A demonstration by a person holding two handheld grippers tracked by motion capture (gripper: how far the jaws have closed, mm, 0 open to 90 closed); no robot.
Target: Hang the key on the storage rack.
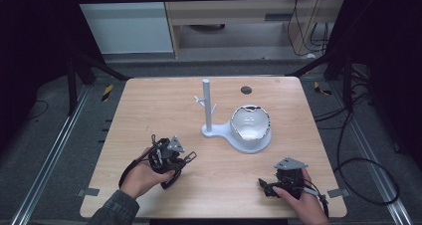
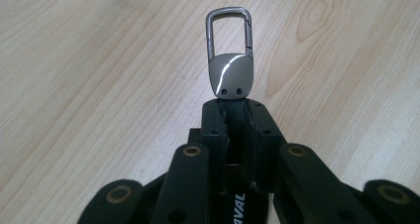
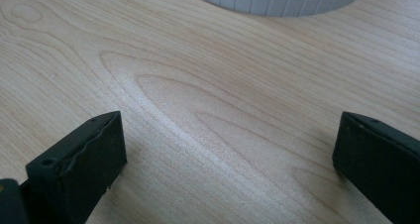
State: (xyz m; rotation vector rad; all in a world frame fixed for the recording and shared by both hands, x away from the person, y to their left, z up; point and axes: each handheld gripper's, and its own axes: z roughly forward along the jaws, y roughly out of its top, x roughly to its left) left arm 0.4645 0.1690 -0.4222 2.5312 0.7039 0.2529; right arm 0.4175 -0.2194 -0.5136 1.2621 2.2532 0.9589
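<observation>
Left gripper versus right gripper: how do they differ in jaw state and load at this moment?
The left gripper has its jaws shut on a metal carabiner keychain, while the right gripper stands with its jaws wide open and nothing between them. In the high view the left gripper points toward the white stand, and the right gripper points leftward across the table. Both are black and hand-held.

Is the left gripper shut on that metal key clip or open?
Shut on it. The left gripper has its jaws pressed together around the lower end of the metal key clip, whose loop sticks out past them.
</observation>
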